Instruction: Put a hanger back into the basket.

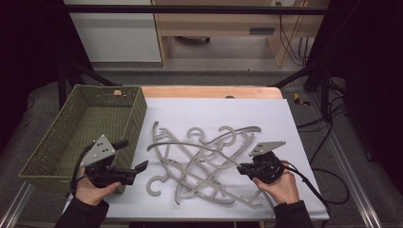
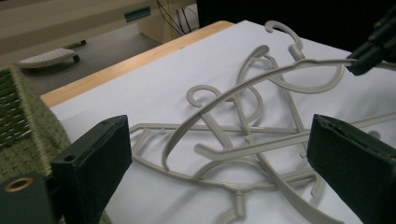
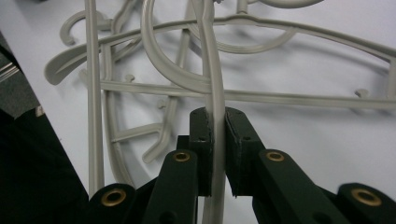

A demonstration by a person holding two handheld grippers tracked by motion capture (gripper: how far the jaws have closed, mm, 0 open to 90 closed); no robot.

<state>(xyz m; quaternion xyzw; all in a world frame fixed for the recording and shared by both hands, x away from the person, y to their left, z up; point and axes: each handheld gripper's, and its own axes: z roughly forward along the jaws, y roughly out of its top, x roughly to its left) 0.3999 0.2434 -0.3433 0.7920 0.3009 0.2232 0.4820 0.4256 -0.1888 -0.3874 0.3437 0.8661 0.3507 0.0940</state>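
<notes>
Several grey plastic hangers lie tangled on a white sheet. My right gripper is at the pile's right edge, shut on the thin arm of one hanger. That hanger's long curved arm rises a little above the others. In the right gripper view the arm runs straight between the pressed pads of the gripper. My left gripper stands open by the basket's near right corner, pointing at the pile, with nothing between its fingers. The left gripper view shows the same gripper wide open, and the right gripper holding the hanger's far end.
A green woven basket stands at the left, half off the sheet, with nothing inside that I can see. A wooden table edge shows behind the sheet. Cables trail on the floor at the right.
</notes>
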